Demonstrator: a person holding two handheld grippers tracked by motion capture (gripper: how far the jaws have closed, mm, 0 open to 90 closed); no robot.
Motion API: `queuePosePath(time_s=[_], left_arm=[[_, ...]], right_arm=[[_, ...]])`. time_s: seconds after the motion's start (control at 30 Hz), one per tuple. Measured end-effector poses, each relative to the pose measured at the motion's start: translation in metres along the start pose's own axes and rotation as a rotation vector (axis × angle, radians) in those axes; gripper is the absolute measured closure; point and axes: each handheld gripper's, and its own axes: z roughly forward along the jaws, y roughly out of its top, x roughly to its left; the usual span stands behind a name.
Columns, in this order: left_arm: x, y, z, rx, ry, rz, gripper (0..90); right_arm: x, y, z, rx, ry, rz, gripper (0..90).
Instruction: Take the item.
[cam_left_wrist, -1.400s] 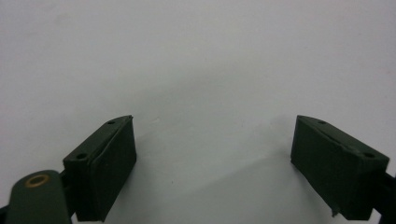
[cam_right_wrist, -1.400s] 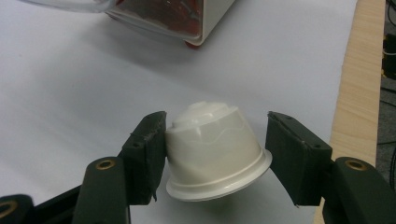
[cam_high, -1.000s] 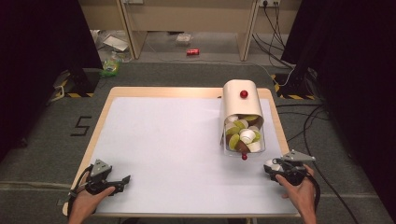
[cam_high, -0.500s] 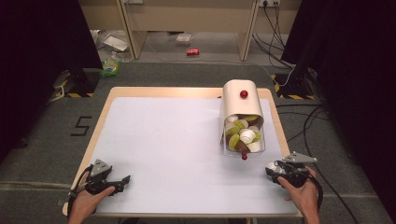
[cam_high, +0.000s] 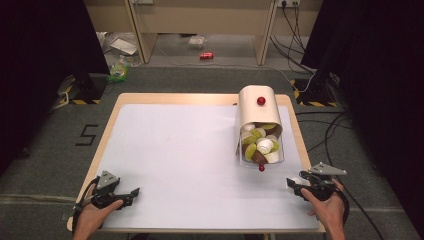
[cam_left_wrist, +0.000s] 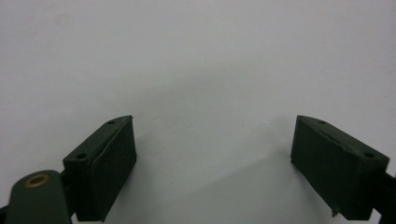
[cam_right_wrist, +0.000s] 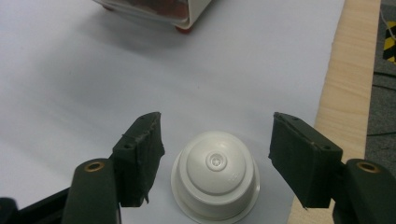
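Opening, the right gripper (cam_right_wrist: 215, 154) straddles a white capsule (cam_right_wrist: 215, 175) untouched, near the capsule box (cam_high: 260, 131).

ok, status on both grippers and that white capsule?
Left gripper open, idle on bare table. Right gripper jaws just opening, white capsule between them, pads apart from it. Capsule sits on table near box. Nothing in the way.

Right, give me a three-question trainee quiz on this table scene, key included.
1. True or false: the right gripper pads press the white capsule.
2. Which stands beside the dispenser's open drawer? A the left gripper; B the right gripper.
3. What colour is the knob on the dispenser's top?

Key: 1 false, its jaws have just been opening and stand clear of the capsule; 2 B; 3 red.
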Motion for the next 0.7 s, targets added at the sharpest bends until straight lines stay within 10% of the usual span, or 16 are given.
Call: queuePosePath(time_s=[0.7], left_arm=[[0.0,0.0,0.0,0.001,-0.001,-0.001,13.5]], right_arm=[[0.01,0.01,-0.008,-0.085,0.013,-0.018,31.9]])
